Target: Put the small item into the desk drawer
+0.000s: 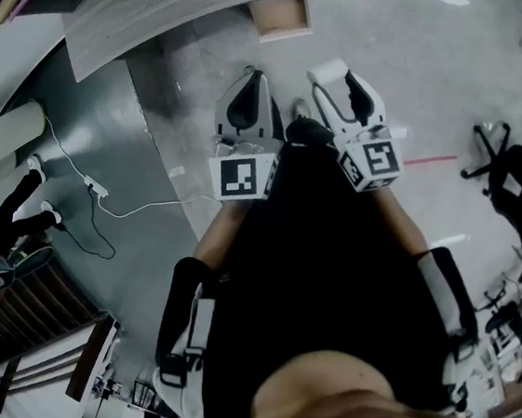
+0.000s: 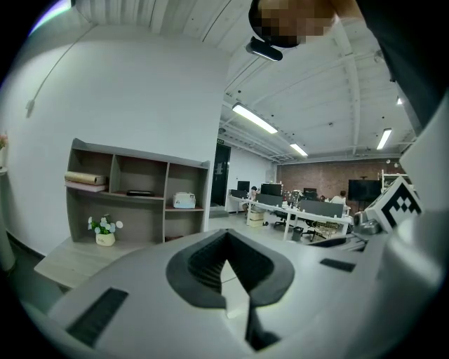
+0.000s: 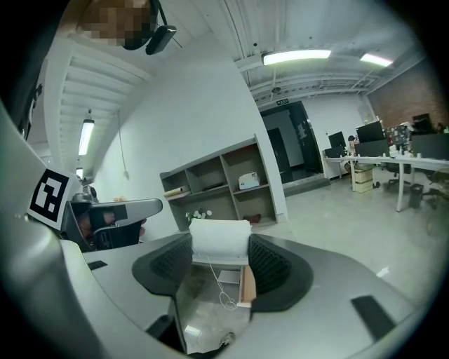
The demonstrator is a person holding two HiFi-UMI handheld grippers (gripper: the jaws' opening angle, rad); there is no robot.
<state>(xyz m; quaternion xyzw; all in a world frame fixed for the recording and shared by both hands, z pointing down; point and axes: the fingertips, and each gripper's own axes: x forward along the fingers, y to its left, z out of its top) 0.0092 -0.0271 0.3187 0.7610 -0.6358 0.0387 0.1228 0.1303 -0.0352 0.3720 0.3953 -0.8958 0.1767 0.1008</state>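
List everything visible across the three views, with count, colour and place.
desk: one, grey wood, top left of head view
drawer: one, brown, at the desk's edge
power strip: one, white, on the floor
office chair: one, black, far right
shelf unit: one, grey, against the white wall
flower pot: one, white, lower left shelf compartment
small white item: one, between the jaws of the right tool
left tool: one, white, jaws together, empty
right tool: one, white, closed on the item

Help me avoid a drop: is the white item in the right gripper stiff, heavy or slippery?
Probably light and fairly stiff: the white item bridges the jaws of the right gripper without sagging. Its smooth, rounded top might slip under a loose grip.
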